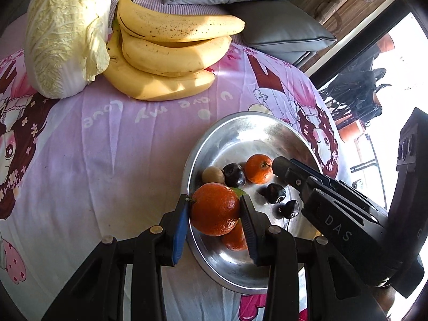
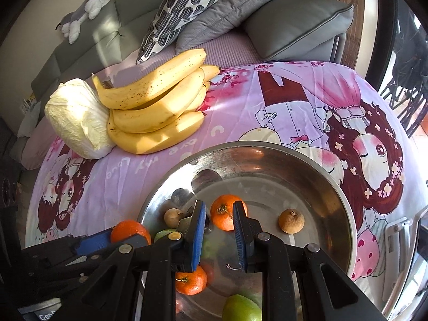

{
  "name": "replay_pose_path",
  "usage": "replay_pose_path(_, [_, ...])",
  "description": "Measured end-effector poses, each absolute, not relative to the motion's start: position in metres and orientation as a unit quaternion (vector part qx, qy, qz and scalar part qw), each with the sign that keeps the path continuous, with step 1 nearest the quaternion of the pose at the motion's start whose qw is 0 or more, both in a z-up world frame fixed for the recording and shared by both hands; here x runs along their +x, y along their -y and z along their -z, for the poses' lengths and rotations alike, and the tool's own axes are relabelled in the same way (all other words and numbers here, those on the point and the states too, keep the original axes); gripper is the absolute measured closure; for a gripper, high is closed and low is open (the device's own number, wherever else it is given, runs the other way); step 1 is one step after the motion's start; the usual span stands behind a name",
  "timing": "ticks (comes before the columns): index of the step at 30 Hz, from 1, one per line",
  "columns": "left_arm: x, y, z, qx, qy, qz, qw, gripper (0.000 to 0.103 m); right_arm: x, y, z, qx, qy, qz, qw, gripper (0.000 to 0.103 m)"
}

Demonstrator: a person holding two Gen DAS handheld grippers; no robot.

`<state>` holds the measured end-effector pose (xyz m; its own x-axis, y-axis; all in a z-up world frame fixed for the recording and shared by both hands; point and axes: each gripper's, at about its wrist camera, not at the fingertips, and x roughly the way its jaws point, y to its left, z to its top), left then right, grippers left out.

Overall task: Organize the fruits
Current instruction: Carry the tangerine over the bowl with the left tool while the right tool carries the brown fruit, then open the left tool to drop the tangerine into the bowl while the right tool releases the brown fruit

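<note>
Your left claw (image 1: 215, 210) is clamped on a big orange (image 1: 214, 208), held over the near rim of the metal bowl (image 1: 240, 131). Your right claw (image 2: 219, 215) stands partly open around a small tangerine (image 2: 226, 214) in the bowl; whether the pads touch it, you cannot tell. Only your right camera shows the brown longan (image 2: 291, 220), a green apple (image 2: 240, 309) and a second tangerine (image 2: 191, 281). Only your left camera shows the dark cherries (image 1: 276, 194). Bananas (image 1: 171, 53) and a cabbage (image 1: 64, 34) sit together on the pink cloth-covered surface (image 1: 107, 147), well apart from the bowl.
</note>
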<state>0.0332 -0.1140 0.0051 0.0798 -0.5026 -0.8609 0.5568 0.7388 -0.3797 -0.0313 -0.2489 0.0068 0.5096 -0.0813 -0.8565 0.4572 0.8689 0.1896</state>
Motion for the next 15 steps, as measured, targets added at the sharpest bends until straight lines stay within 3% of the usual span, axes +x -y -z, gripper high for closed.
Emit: replay_pose_path(15, [0.0315,0.1146,0.0019,0.021,-0.597,0.359,0.717,0.062,-0.031,0.2476,-0.0028,0.201,-0.477,0.158,0.841,0.08])
